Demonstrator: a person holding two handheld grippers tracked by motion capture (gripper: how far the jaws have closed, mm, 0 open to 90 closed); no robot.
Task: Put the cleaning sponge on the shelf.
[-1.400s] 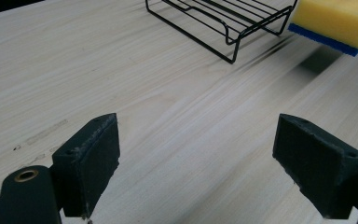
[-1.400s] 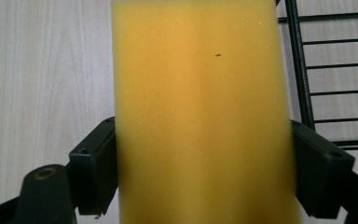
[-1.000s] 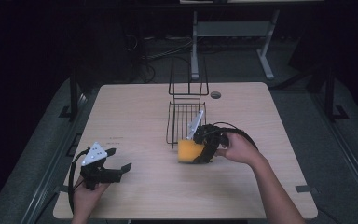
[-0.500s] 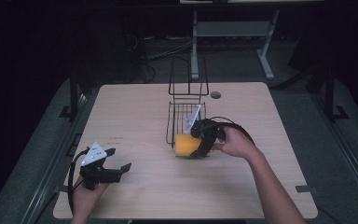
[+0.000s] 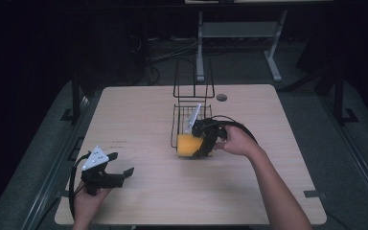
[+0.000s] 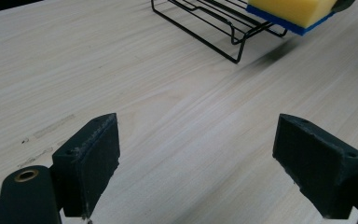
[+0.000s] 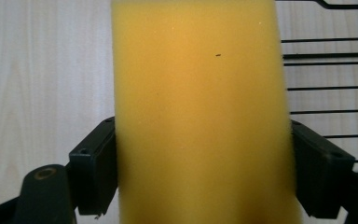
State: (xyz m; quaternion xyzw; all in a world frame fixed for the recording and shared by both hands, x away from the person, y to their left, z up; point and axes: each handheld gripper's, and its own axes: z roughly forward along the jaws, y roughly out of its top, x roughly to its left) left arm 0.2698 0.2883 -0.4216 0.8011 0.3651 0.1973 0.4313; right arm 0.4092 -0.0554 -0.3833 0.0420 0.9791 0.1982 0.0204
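High view: my right gripper (image 5: 195, 146) is clamped on the yellow foam sponge with a blue scouring layer (image 5: 189, 145), held at the near edge of the black wire rack (image 5: 190, 112) that sits just beyond the centre of the pale wood-grain table (image 5: 139, 120). My left gripper (image 5: 120, 173) rests at about 8 o'clock from the rack, well apart from it, jaws apart and holding nothing.

Left gripper view: both black jaws stand wide over bare table. At 1 o'clock the sponge (image 6: 293, 11) hangs above the rack's front wires (image 6: 223, 28), blue layer downward, with a shadow on the wood beneath; I judge it not yet seated.

Right gripper view: the sponge (image 7: 200, 107) is pinched between the two jaws across its width, and the rack wires (image 7: 326, 88) lie at 3 o'clock.

Assessment: the step in hand appears to be placing the sponge in the rack. To do it well I should carry it further over the wires, keep it level, lower until the blue face rests on them, then part the jaws without dragging the rack. Left gripper should stay clear.
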